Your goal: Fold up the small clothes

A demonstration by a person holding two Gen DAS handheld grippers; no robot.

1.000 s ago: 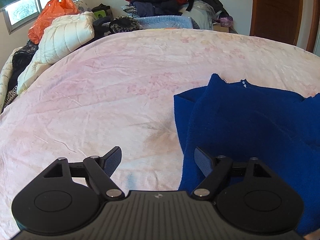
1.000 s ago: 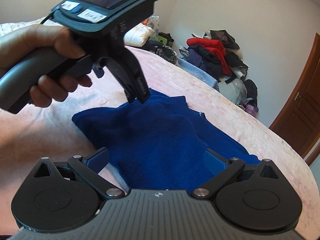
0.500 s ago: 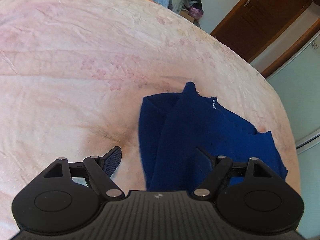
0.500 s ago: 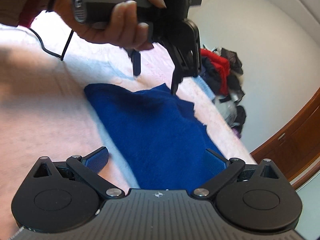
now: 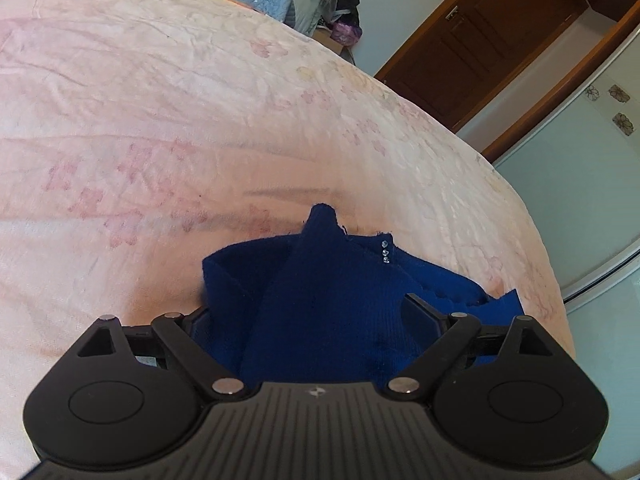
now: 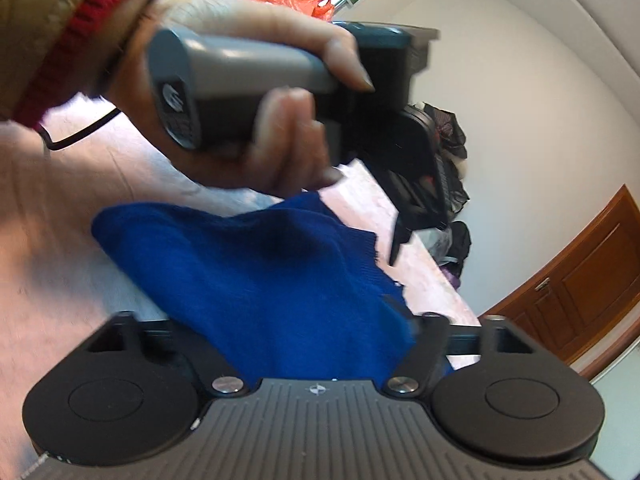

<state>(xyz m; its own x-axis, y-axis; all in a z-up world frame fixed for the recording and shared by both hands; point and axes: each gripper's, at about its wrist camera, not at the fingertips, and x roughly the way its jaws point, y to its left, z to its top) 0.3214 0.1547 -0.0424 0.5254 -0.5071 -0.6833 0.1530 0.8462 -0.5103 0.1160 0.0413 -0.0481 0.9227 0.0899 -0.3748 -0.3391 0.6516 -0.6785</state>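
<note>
two views differ: only the right wrist shows the left hand (image 6: 240,120) gripping the left gripper (image 5: 316,316) at 12 o'clock.

both tools spread wide, holding nothing, over the blue garment (image 5: 328,304) on the pink bedspread (image 5: 160,120); right gripper (image 6: 280,332) fingertips blurred.

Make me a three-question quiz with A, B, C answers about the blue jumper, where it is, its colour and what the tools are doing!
1. Where does the jumper lie?
A. on the pink bedspread
B. on a chair
C. on the floor

2. What colour is it?
A. red
B. dark blue
C. green

3. How is the left tool?
A. shut on nothing
B. out of sight
C. open, its fingers either side of the jumper

Answers: 1 A, pink floral cloth surrounds it; 2 B, deep blue knit; 3 C, its fingers stand wide apart with fabric between.
</note>
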